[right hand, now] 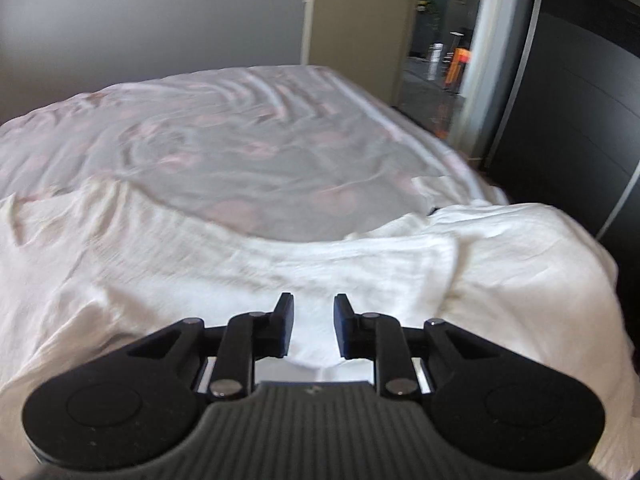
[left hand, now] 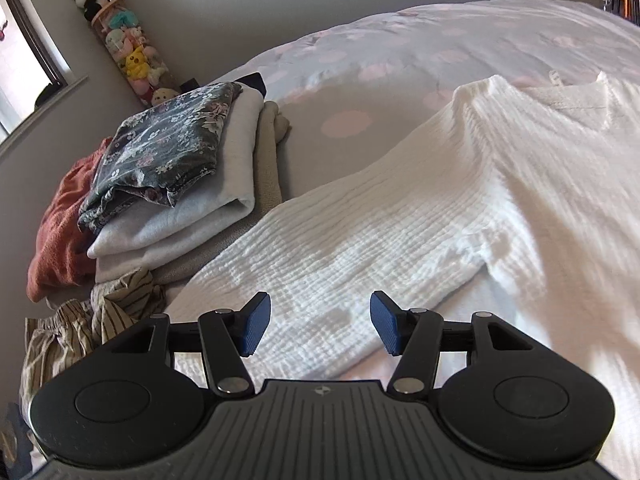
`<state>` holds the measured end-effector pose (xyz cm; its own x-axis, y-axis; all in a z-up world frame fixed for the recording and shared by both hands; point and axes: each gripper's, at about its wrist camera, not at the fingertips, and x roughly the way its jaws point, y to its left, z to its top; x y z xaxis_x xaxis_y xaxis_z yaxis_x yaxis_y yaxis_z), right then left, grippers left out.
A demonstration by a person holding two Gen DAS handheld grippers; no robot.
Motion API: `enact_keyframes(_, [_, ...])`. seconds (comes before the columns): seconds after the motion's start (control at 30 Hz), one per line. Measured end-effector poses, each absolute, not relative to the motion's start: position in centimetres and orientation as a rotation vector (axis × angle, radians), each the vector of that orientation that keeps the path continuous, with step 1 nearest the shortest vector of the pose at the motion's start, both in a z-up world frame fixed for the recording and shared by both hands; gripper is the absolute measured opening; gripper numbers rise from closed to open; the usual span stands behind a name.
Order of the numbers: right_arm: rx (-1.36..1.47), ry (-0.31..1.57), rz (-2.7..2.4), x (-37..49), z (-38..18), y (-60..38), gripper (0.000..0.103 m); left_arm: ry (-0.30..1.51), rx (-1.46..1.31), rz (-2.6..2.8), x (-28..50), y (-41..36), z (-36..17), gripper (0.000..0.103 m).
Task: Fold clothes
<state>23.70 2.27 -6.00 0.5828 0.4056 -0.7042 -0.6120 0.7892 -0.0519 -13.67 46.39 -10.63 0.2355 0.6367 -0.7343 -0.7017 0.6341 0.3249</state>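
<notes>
White crinkled top [left hand: 460,200] lies spread across the bed [left hand: 400,48], filling the frame's centre and right. Left tongs [left hand: 320,328] gape wide over its sleeve, right tongs [right hand: 314,330] part-open over its hem, likely seeking edges. Folded stack [left hand: 180,184] sits left.

White crinkle-textured top [left hand: 460,200] spread flat on the bed [left hand: 380,60], one sleeve stretched out toward the near edge, neckline at the far side. Seen from the right wrist [right hand: 280,264], rumpled, with the near side draped over the bed's edge. Stack of folded clothes [left hand: 180,184] just beside the sleeve.
</notes>
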Motion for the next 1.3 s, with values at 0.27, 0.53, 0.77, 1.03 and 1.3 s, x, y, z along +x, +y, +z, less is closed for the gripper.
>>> enact_keyframes(0.27, [-0.531,0.805,1.063,12.0,-6.6,5.6,0.04,0.976,-0.097,0.839,-14.5,40.1,-9.7,0.054])
enact_keyframes(0.53, [-0.7,0.834,1.172,7.1,-8.3,7.4,0.066,0.982,-0.137,0.785,-15.2,35.5,-9.6,0.054])
enact_keyframes(0.77, [-0.851,0.86,1.187,5.5,-10.9,9.9,0.058,0.995,-0.11,0.752,-15.7,32.3,-10.2,0.054])
enact_keyframes(1.03, [-0.91,0.848,1.145,4.8,-11.7,10.3,0.008,0.988,-0.116,0.726,-16.3,31.7,-9.9,0.054])
enact_keyframes(1.3, [-0.684,0.764,0.958,6.3,-9.1,9.4,0.007,0.975,-0.148,0.708,-16.7,32.0,-9.6,0.054])
